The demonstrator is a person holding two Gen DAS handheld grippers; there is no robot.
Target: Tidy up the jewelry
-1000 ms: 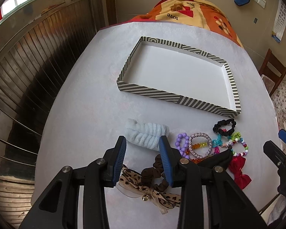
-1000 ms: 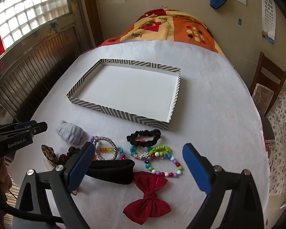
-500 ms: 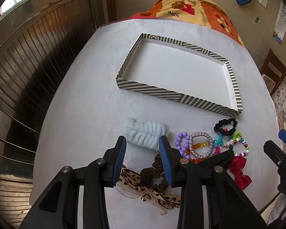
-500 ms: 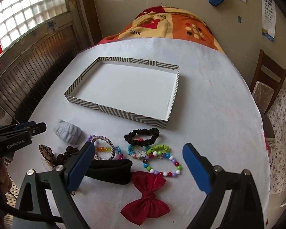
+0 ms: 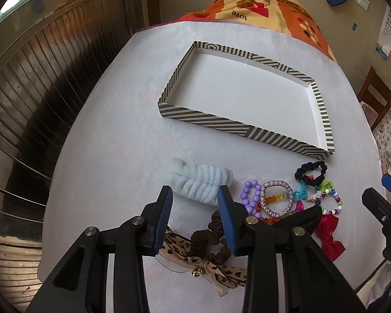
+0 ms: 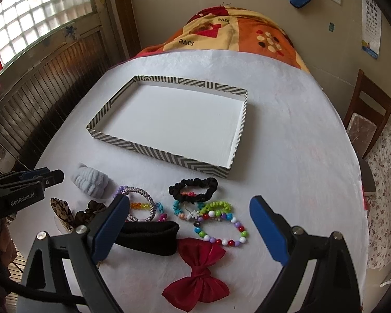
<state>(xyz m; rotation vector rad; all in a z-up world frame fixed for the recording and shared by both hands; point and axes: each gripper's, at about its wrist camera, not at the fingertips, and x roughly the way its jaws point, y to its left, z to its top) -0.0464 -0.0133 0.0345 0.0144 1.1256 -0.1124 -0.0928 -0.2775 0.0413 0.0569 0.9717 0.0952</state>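
Observation:
A shallow striped box (image 5: 221, 125) (image 6: 159, 151) lies on the white table, with nothing inside. Near the front edge sit a pale blue fluffy scrunchie (image 5: 203, 180) (image 6: 91, 180), a leopard bow with a bell (image 5: 195, 255), a brown scrunchie (image 5: 211, 240), bead bracelets (image 5: 250, 198) (image 6: 221, 229), a black scrunchie (image 6: 193, 189), a black headband (image 6: 148, 234) and a red bow (image 6: 198, 271). My left gripper (image 5: 195, 195) hovers open just in front of the blue scrunchie, holding nothing. My right gripper (image 6: 190, 203) stands wide open above the bracelets and headband.
An orange patterned blanket (image 6: 229, 34) covers the far end beyond the table. A wooden chair (image 6: 365, 120) stands at the right. Dark wood panelling (image 5: 39, 91) runs along the left. White tabletop (image 6: 286, 130) shows around the box.

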